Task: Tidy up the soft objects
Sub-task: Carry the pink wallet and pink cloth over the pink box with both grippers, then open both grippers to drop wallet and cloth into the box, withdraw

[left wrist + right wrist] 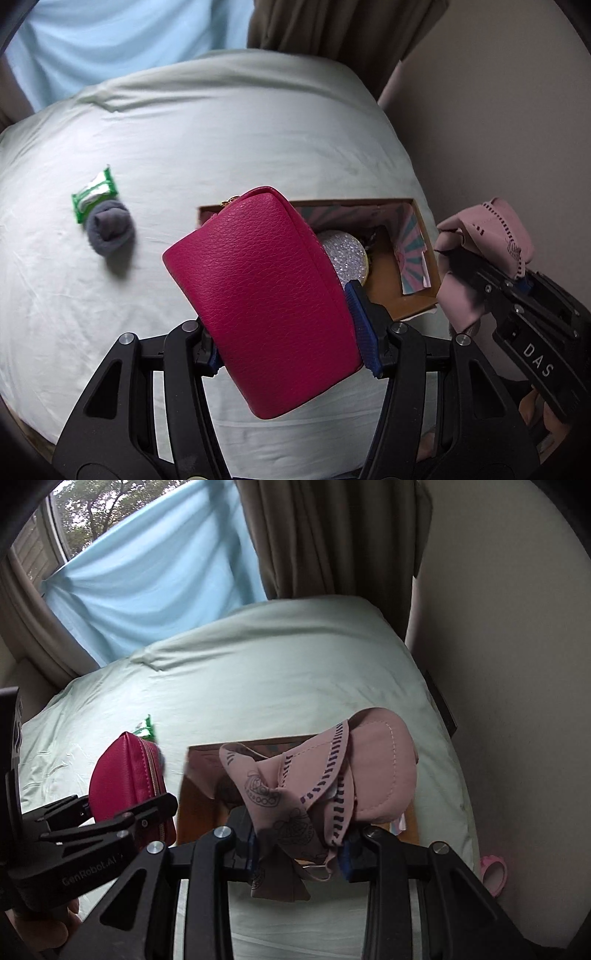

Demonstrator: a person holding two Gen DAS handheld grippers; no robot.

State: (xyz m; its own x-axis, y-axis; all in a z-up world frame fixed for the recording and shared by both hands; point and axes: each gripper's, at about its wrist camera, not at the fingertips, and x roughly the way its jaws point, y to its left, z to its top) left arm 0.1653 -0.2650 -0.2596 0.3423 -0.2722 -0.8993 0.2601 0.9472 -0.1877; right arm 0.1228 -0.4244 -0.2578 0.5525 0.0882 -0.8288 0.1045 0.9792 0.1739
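Pouch (266, 295) hides box (391, 295); cloth (317, 782) hides rest.

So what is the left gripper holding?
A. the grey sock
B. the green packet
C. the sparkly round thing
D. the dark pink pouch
D: the left gripper has its blue pads pressed against both sides of the dark pink pouch, held up over the bed, while the grey sock and green packet lie on the sheet.

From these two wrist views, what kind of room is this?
Most likely a bedroom: a bed under a pale green sheet, brown curtains beside a window, and personal items such as a grey sock lying on the sheet.
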